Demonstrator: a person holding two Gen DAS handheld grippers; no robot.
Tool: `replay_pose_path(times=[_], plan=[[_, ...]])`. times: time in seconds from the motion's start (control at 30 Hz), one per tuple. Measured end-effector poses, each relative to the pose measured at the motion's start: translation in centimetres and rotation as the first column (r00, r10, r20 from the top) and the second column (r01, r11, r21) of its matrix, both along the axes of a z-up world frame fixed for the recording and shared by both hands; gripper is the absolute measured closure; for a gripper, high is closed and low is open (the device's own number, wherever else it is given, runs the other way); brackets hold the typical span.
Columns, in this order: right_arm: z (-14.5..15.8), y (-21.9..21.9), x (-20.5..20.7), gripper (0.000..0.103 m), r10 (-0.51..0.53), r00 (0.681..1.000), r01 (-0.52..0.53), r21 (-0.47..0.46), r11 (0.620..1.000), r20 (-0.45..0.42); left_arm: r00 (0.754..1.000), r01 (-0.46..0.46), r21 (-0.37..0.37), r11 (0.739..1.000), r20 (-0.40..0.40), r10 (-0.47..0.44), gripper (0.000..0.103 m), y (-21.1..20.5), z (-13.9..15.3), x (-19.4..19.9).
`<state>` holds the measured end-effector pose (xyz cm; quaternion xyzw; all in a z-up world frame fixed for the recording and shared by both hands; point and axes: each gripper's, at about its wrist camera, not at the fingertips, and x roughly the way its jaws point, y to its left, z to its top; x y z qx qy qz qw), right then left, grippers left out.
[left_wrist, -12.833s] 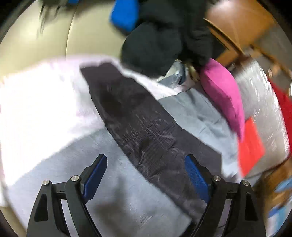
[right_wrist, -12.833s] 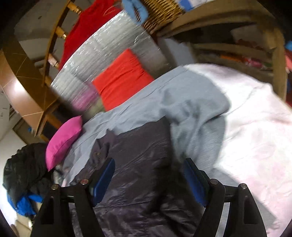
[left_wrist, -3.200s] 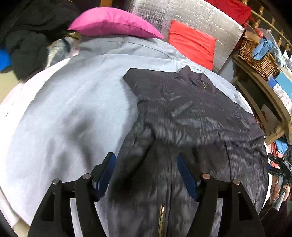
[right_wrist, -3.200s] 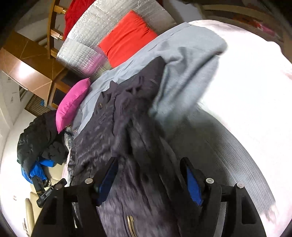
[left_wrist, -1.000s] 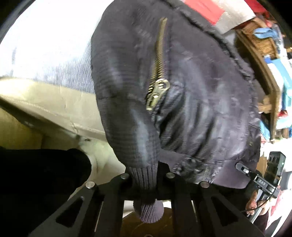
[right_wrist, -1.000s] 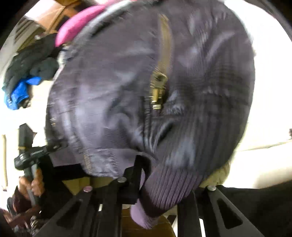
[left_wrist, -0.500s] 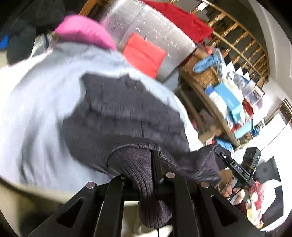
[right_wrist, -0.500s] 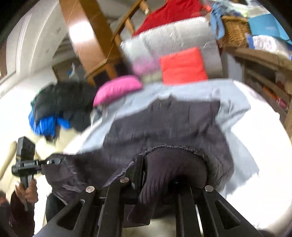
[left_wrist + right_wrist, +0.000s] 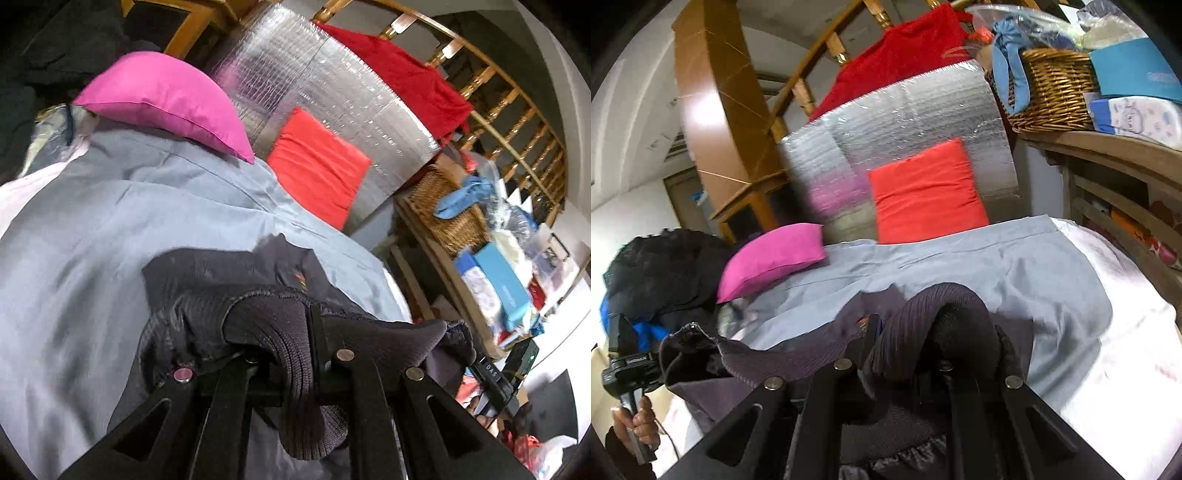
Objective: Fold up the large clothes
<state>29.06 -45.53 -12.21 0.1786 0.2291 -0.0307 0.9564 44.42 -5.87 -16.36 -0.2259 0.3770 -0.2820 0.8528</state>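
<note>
The fingertips of both tools are buried under fabric. The left gripper (image 9: 312, 332) has its jaws clamped on the ribbed hem of the dark purple zip-up jacket (image 9: 221, 273); the right gripper (image 9: 905, 350) likewise pinches that hem. The jacket's collar end lies on the grey bedsheet (image 9: 92, 229), below the magenta pillow (image 9: 166, 103)

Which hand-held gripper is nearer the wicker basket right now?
Right. The right hand-held gripper, shut on the dark jacket, is on the basket side of the bed; the left hand-held gripper, also gripping the jacket, is toward the pink pillow side.
</note>
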Motion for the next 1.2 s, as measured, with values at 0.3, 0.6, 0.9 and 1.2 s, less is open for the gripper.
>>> replay_pose_path(times=[0.3,0.6,0.9,1.2], plan=[[-4.5,-4.9,13.1,0.091,-0.075,0.995,0.076,0.013,0.997,-0.068,0.996,0.019,0.076,0.997,-0.089,-0.012,0.093,-4.9,-4.2,12.7],[-11.2,-10.7,22.0,0.091,-0.175,0.969,0.201,0.140,0.970,-0.177,0.984,0.027,0.136,0.990,-0.178,-0.002,0.089,-6.1,-10.5,19.6],[-15.2,-19.9,16.7,0.073,-0.155,0.983,0.181,0.703,0.687,-0.101,0.989,-0.022,-0.132,0.991,-0.145,0.003,0.039,-1.5,-11.3,16.1],[-8.2,-14.4,11.1,0.007,-0.053,0.986,0.109,0.365,0.924,-0.159,0.958,-0.230,-0.075,0.970,-0.191,0.212,0.019,2.3,-8.3,5.2]])
